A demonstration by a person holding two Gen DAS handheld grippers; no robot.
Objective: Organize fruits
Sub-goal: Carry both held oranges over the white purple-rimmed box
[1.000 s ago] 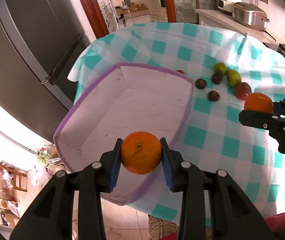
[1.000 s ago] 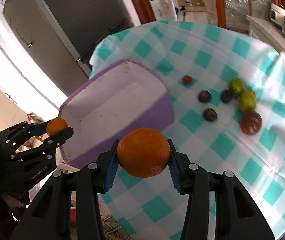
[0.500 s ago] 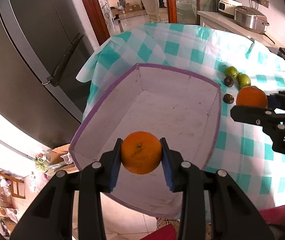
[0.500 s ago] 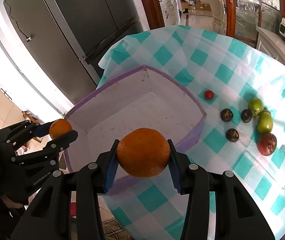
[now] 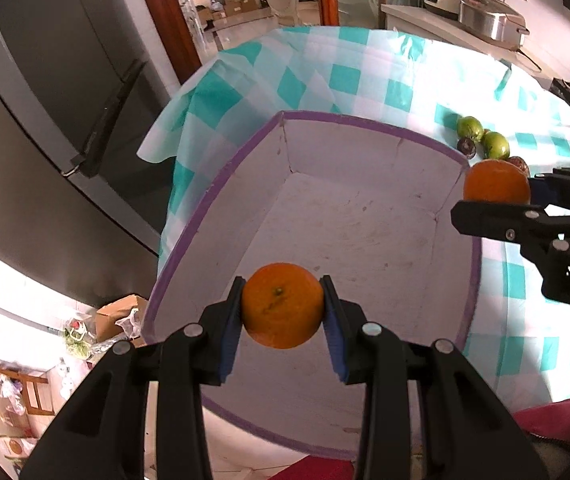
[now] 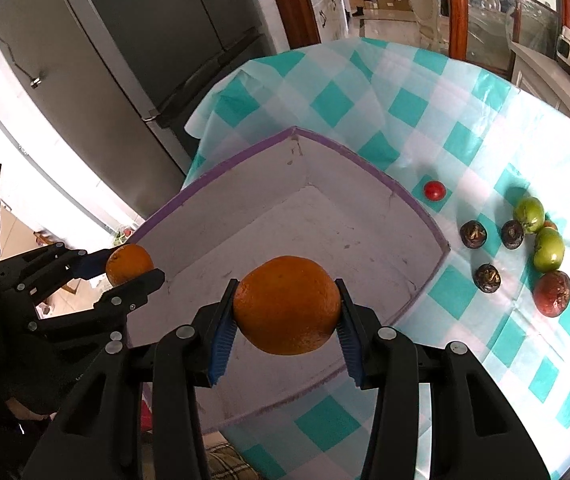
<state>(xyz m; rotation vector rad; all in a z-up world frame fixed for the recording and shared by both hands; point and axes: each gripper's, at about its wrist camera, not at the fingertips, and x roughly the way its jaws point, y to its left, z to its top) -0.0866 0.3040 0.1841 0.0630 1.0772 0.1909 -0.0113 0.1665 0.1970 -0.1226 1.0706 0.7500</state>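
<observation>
The left gripper (image 5: 283, 312) is pinching a small orange (image 5: 283, 311) between its blue pads, with the stem end turned toward the camera. It points forward and down and hangs over the near part of the open white box (image 5: 365, 240), above the box floor and not touching it. In the right wrist view this gripper (image 6: 135, 270) comes in from the left side, level, with its fruit over the near left rim of the box (image 6: 325, 240).

The right gripper (image 6: 287, 312) is pinching a larger orange (image 6: 287, 305) in the same way, with the pads pressed on both sides of it. It also points forward and down, and it hangs above the near edge of the box. In the left wrist view it (image 5: 497, 196) reaches in from the right, about level, with the fruit beside the far right corner of the box.

The box has a purple rim and stands on the bench, which is covered by a teal and white checked cloth (image 6: 425, 92). On the cloth right of the box lie a small red fruit (image 6: 434, 190), three dark round fruits (image 6: 473, 234), two green fruits (image 6: 529, 209) and one dark red fruit (image 6: 552, 293), near each other. A dark refrigerator (image 5: 45, 140) stands on the far left.
</observation>
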